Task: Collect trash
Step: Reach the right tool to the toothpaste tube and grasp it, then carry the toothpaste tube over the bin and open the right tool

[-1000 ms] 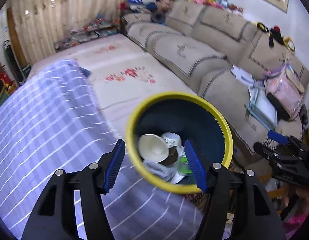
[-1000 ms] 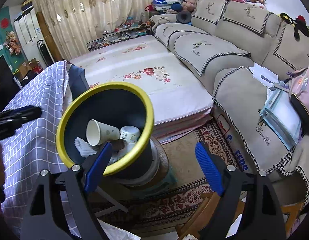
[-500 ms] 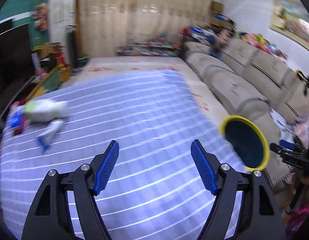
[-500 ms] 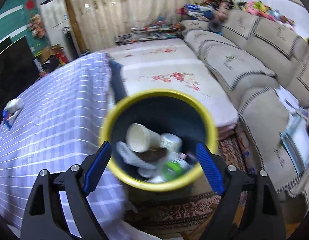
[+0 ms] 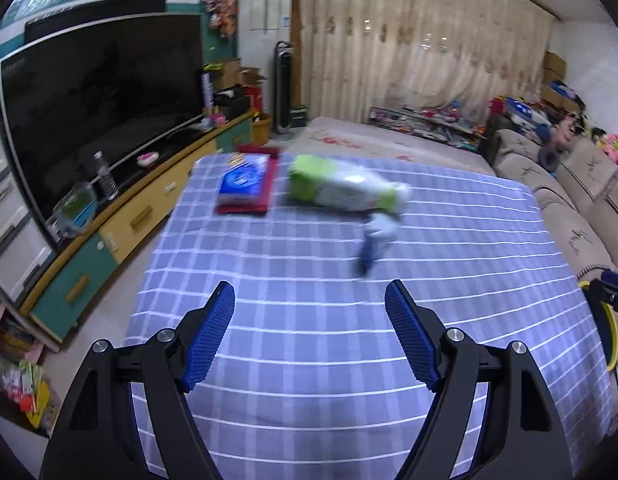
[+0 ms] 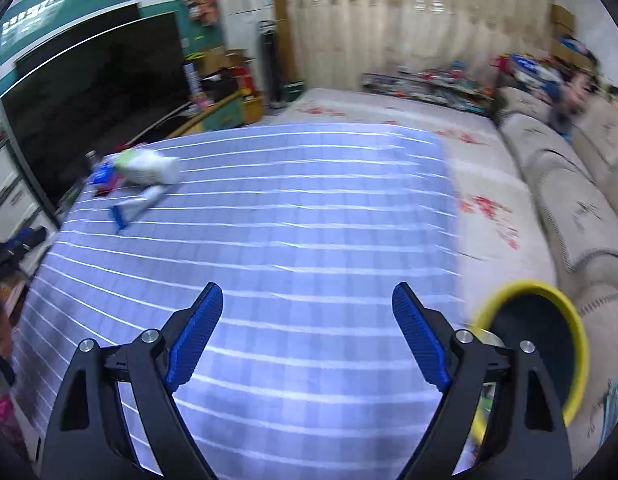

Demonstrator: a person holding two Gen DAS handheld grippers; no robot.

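Observation:
My left gripper (image 5: 310, 286) hangs open over the near part of the blue-checked table cloth (image 5: 309, 380), nothing between its blue pads. Farther along the table lie a green-and-white pack (image 5: 341, 190) and a crumpled white-and-blue wrapper (image 5: 375, 236), both blurred. My right gripper (image 6: 307, 288) is also open and empty above the cloth (image 6: 269, 232). The yellow-rimmed dark bin (image 6: 549, 294) stands off the table's right edge, beside the right finger. The pack (image 6: 147, 168) and the wrapper (image 6: 137, 204) sit at the far left in the right wrist view.
A blue packet (image 5: 245, 180) rests on a red flat thing (image 5: 245, 208) at the table's far left. A large TV (image 5: 97, 112) and a low cabinet (image 5: 149, 208) line the left side. A beige sofa (image 6: 569, 200) runs along the right, with a flowered mat (image 6: 485, 208) before it.
Both views have swung left, away from the bin and onto the table. The bin has left the left gripper's jaws and now sits at the right edge. The left jaws have widened.

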